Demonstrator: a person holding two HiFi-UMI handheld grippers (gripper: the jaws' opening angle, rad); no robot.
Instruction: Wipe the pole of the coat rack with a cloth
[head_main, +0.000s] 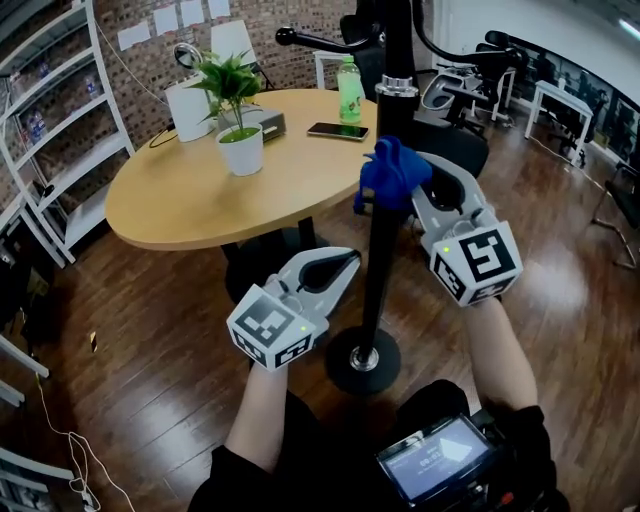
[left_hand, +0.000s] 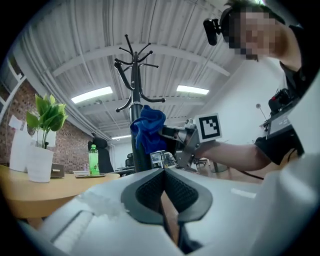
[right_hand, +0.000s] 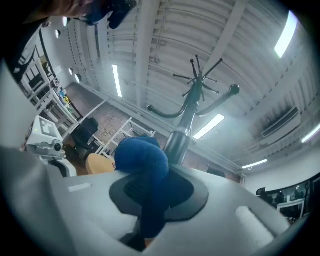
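Observation:
The coat rack's black pole (head_main: 380, 250) rises from a round base (head_main: 362, 360) on the wood floor straight ahead of me. My right gripper (head_main: 417, 180) is shut on a blue cloth (head_main: 392, 172), which presses against the pole's right side just below a metal collar (head_main: 396, 88). In the right gripper view the cloth (right_hand: 144, 162) bulges out of the jaws, with the pole (right_hand: 181, 131) behind it. My left gripper (head_main: 349, 260) is shut and empty, lower down and just left of the pole. The left gripper view looks up at the pole (left_hand: 136, 150), cloth (left_hand: 148, 125) and right gripper (left_hand: 172, 136).
A round wooden table (head_main: 180, 200) stands behind the rack, carrying a potted plant (head_main: 238, 110), a green bottle (head_main: 349, 90) and a phone (head_main: 337, 131). Black office chairs (head_main: 455, 90) stand at the right, white shelves (head_main: 60, 130) at the left. A screen device (head_main: 432, 458) hangs at my waist.

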